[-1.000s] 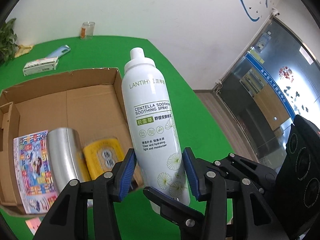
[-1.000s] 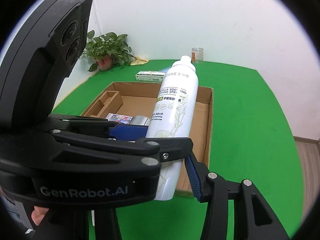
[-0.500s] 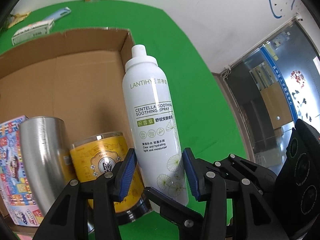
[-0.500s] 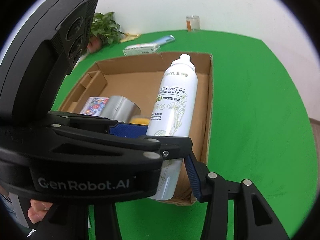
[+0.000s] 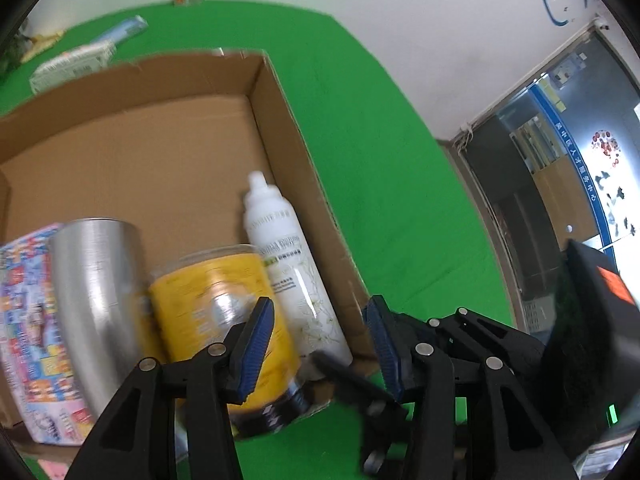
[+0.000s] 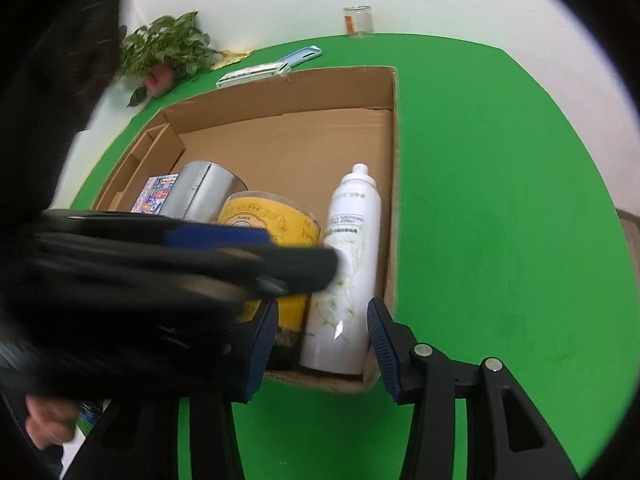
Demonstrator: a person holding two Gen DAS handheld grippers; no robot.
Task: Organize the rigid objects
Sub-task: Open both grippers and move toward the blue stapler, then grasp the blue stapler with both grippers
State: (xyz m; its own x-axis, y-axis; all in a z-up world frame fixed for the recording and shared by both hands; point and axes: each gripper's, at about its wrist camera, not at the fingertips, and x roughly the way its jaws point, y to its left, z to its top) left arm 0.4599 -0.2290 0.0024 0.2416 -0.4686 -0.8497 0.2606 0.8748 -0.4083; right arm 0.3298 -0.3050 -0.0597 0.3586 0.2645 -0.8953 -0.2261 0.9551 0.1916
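Green table, cardboard box [image 6: 394, 184]: spray bottle [image 6: 348, 264] stands upright at 12 o'clock between our right gripper [image 6: 322, 346] pads, jaws partly open, nothing held; left gripper [image 5: 320, 354] likewise

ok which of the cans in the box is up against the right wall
The white spray bottle, standing by the box's right wall. The yellow jar and silver tumbler sit further left.

Box [image 6: 394, 152] front crowded by spray bottle [image 6: 348, 264]; back floor free.

My white spray bottle [image 6: 347, 276] sits in the cardboard box [image 6: 394, 152], near right corner, leaning against the wall, right beside the yellow jar [image 6: 276, 220], steel cup [image 6: 200, 192] and colourful box [image 6: 154, 194].
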